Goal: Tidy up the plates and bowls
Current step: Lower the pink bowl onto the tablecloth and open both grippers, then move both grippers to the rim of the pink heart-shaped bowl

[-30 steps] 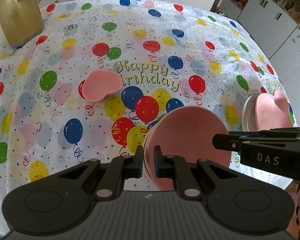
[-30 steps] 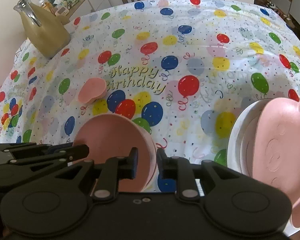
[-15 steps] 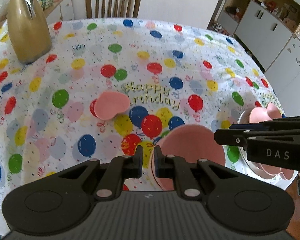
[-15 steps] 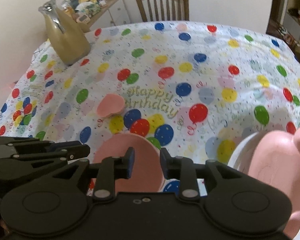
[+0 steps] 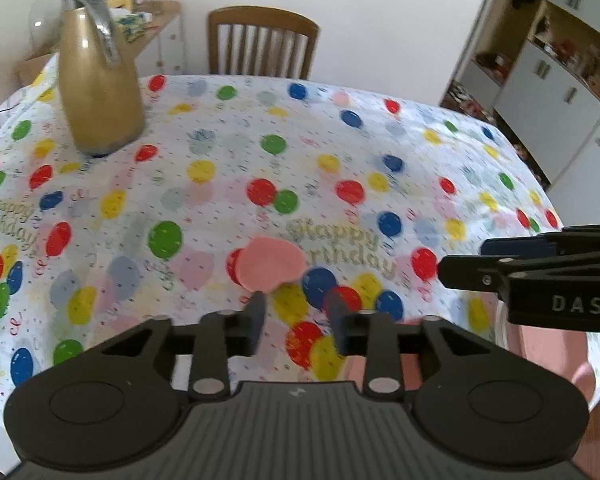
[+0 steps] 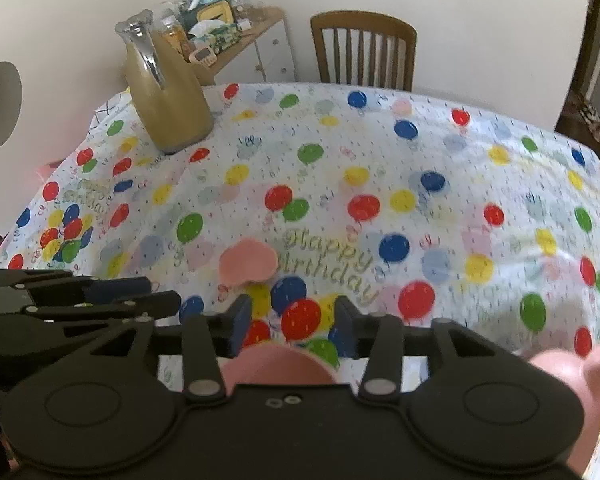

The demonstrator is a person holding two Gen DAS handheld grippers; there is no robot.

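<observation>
A round pink bowl [image 6: 278, 364] sits on the balloon tablecloth [image 6: 380, 152] near the front edge, mostly hidden under my right gripper's body. That right gripper [image 6: 292, 320] hangs above it with jaws opening and only tablecloth between its fingers. The jaws of my left gripper [image 5: 296, 312] are also opening, with nothing between them. It appears again at the left of the right wrist view, left gripper [image 6: 160, 294]. A pink heart-shaped dish [image 5: 270, 266] lies just beyond both grippers. At the front right, a pink pig-shaped plate [image 6: 572, 376] rests in a white dish [image 5: 500, 320].
A tall gold thermos jug [image 5: 100, 92] stands at the table's far left. A wooden chair [image 5: 262, 46] is behind the far edge, a cluttered sideboard [image 6: 236, 40] is at the back left, and white cupboards [image 5: 560, 92] are on the right.
Both grippers were shut on the round pink bowl's rim a second ago. They have let go, opened, and risen back from it. The bowl stays on the table.
</observation>
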